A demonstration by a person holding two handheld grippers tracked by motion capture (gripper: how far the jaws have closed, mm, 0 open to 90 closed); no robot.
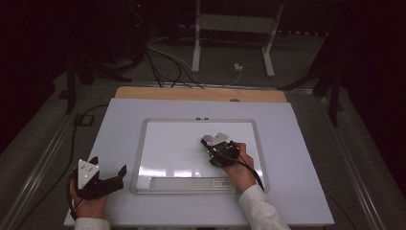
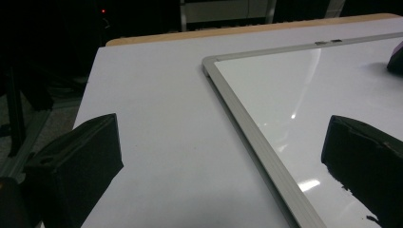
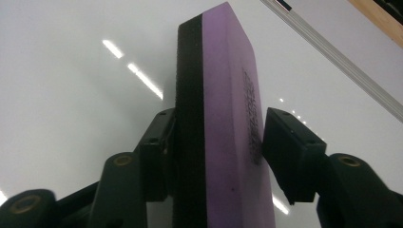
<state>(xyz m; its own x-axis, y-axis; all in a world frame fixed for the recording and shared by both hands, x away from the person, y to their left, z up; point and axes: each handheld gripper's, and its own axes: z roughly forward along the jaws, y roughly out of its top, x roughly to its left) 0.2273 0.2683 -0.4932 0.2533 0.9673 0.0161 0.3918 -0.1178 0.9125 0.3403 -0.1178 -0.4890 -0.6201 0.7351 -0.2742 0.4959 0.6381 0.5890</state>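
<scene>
purple eraser stands clamped between right gripper jaws on whiteboard

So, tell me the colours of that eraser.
The eraser is purple with a black felt layer on one side, clearest in the right gripper view.

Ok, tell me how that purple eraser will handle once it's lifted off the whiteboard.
The purple eraser looks like foam with a black felt face, so probably light and slightly squashy. Its flat sides suit the right gripper, so slipping seems unlikely. A block, it shouldn't roll.
</scene>
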